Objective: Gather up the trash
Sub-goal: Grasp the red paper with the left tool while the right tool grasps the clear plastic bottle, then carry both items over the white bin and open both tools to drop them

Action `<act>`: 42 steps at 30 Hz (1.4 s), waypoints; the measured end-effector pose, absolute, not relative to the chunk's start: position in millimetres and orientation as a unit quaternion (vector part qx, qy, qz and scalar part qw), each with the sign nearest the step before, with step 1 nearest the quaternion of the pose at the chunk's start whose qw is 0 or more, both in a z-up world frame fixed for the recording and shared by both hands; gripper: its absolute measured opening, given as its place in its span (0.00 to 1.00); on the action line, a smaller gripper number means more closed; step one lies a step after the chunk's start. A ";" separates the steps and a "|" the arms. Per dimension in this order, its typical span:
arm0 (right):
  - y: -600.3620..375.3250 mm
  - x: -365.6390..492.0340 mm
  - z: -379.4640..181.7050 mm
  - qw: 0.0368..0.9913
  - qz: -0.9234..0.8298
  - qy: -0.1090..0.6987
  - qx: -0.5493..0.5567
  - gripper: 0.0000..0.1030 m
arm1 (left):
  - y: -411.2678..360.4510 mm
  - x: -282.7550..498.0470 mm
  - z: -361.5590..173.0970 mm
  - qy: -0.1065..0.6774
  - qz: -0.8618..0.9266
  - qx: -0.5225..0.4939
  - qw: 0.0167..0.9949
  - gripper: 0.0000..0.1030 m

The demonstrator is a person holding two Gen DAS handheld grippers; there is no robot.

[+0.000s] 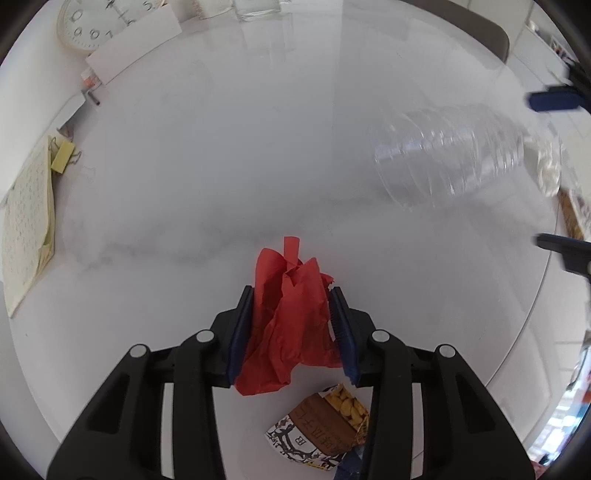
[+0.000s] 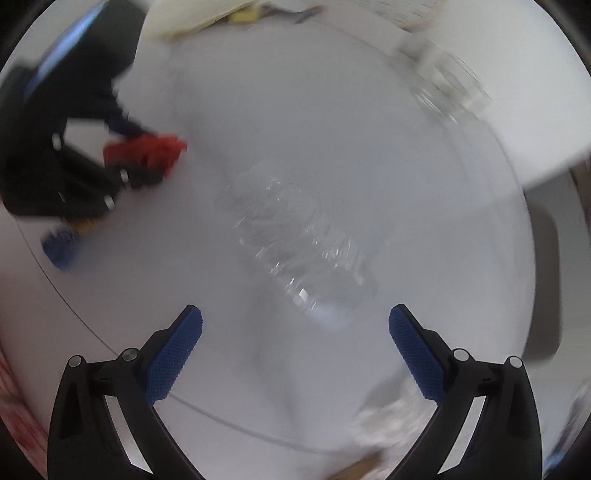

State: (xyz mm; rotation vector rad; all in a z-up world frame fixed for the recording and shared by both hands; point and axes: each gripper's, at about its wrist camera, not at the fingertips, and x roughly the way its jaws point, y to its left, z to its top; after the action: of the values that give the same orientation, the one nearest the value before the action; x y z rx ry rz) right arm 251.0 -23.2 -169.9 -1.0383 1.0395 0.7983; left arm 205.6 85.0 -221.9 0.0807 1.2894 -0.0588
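Red paper (image 1: 291,317) (crumpled) clamped between jaws.

the left claw (image 1: 291,299) is clamped narrow around something, while the right claw (image 2: 294,325) gapes wide.

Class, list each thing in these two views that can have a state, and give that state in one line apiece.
Left claw: shut on the red paper.
Red paper: crumpled, clamped between the pads.
Right claw: open, nothing held.
Plastic bottle: on its side on the table, looks empty.
Snack wrapper: torn open, lying flat on the table.
Clock: lying face up.
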 end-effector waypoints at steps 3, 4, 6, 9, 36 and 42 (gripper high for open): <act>-5.9 265.6 -185.2 0.627 0.379 0.454 -0.507 0.97 | 94.4 209.7 -215.4 0.598 -0.027 0.006 0.801 0.39; -1.8 269.8 -188.7 0.618 0.385 0.454 -0.514 0.97 | 97.4 210.8 -214.1 0.598 -0.025 -0.001 0.801 0.39; 10.8 278.4 -195.4 0.606 0.398 0.453 -0.518 0.97 | 104.0 212.0 -211.2 0.595 -0.019 -0.014 0.803 0.39; 19.4 291.5 -201.6 0.603 0.408 0.467 -0.502 0.93 | 114.4 212.5 -207.8 0.592 -0.009 -0.026 0.806 0.39; -164.0 149.1 -126.2 0.796 0.222 0.559 -0.071 0.60 | -4.5 111.7 -141.2 0.558 -0.096 0.039 0.823 0.39; -234.5 73.5 -129.9 0.808 0.149 0.570 0.008 0.60 | -75.2 62.4 -148.0 0.571 -0.166 0.070 0.801 0.39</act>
State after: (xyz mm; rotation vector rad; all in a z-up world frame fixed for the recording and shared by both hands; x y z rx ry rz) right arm 73.5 -234.5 -129.9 0.0172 1.2187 0.3176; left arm 62.4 -75.2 -148.0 0.1497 1.2253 -0.3557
